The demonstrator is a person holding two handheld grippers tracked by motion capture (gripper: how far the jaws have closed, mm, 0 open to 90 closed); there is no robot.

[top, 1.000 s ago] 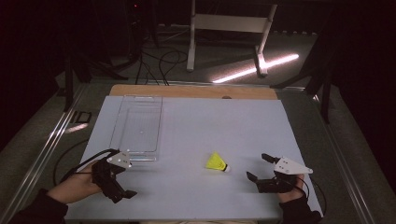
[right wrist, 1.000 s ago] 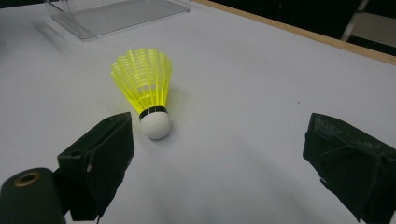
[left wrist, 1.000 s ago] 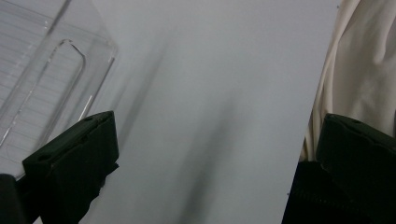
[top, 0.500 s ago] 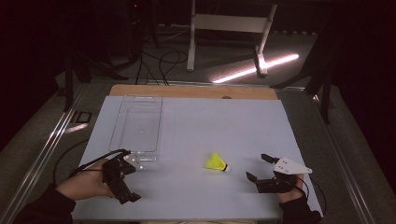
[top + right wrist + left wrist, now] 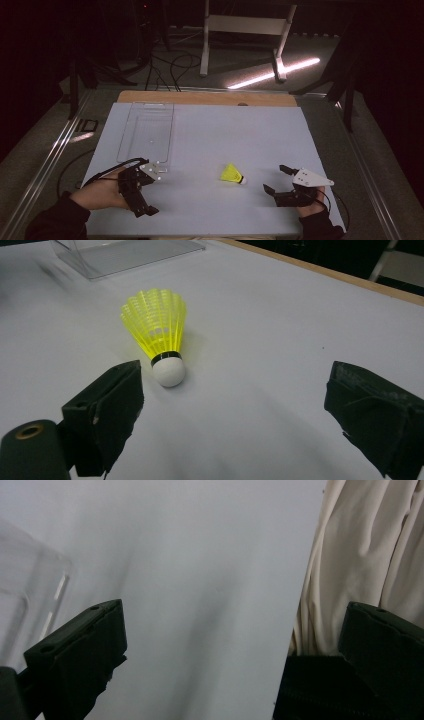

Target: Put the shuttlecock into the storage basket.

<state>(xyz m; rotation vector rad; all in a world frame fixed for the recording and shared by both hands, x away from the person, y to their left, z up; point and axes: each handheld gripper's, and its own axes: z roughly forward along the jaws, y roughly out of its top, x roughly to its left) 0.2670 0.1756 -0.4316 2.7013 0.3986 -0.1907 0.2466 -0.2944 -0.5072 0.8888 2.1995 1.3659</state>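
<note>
Dark room, pale table [image 5: 210, 130] under the lamp. At the left a clear tray [image 5: 146, 131] sits empty, and just in front of it the left gripper [image 5: 141, 196] rests with jaws wide apart, holding nothing. Right of middle the yellow shuttlecock [image 5: 233, 174] lies on its side, cork toward the right gripper [image 5: 277, 181], also gaping and empty. It looks featherlight and its skirt crushable; I'd pinch the cork [image 5: 169, 373].
</note>
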